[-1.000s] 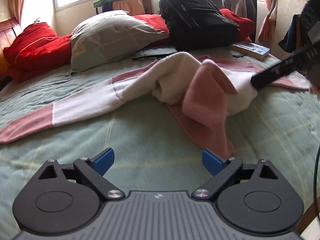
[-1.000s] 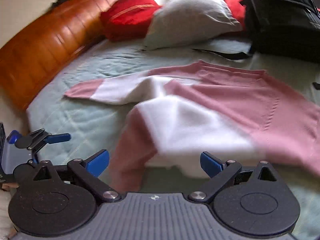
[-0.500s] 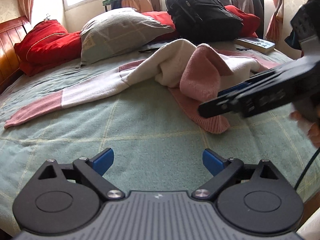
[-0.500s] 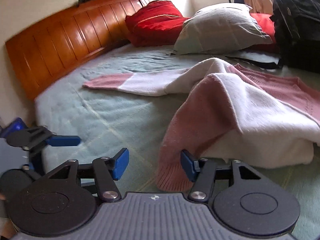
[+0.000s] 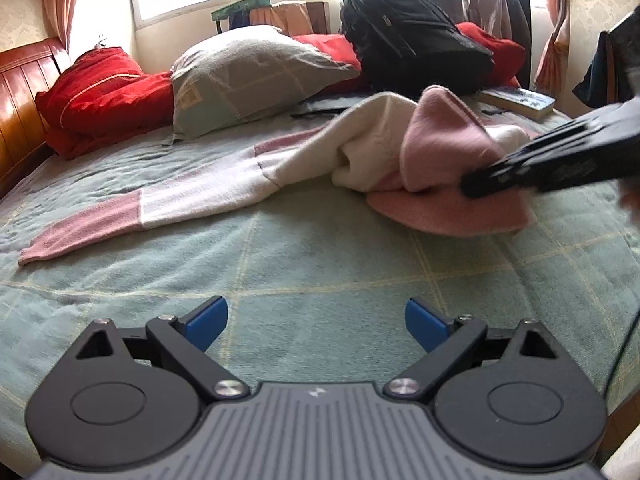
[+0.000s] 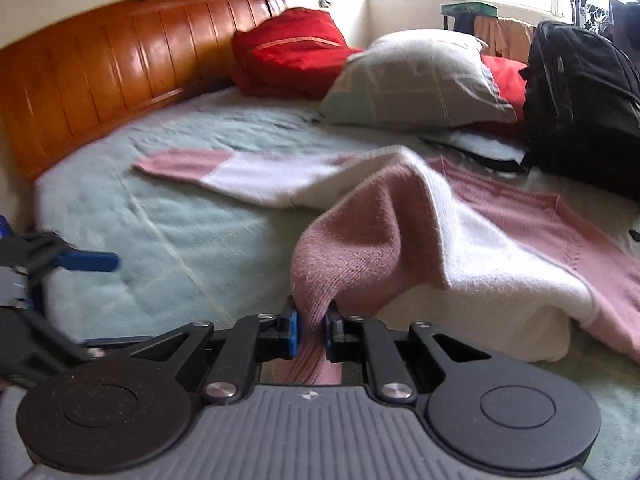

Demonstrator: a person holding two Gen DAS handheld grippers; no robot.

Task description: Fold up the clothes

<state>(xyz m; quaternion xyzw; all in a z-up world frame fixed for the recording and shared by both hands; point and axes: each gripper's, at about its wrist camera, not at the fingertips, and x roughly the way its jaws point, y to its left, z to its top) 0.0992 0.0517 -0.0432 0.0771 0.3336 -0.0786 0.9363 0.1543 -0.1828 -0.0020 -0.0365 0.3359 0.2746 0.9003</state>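
Pink and white knit, the sweater (image 5: 368,152) lies rumpled on the green checked bedspread (image 5: 304,264), toward the right side of the bed in the left wrist view. One sleeve (image 5: 132,216) stretches flat to the left, white near the body and pink at the cuff. The body is bunched into a soft mound, with a pink fold standing up over the white part.

The right gripper (image 6: 311,330) has its jaws drawn narrow on a pink ribbed edge of the sweater (image 6: 400,240); the cloth rises from between the blue pads (image 6: 293,330) in a taut ridge and drapes away to the right. From the left wrist view the same gripper (image 5: 476,182) reaches in from the right, its dark tip against the pink fold.

The left gripper (image 5: 316,322) hangs above bare bedspread, well apart from the sweater, its jaws spread wide and holding nothing.

Behind the sweater lie a pale patterned pillow (image 5: 256,76), red cushions (image 5: 104,96), a black backpack (image 5: 412,52) and a book (image 5: 516,100). A brown wooden headboard (image 6: 104,64) borders the bed.
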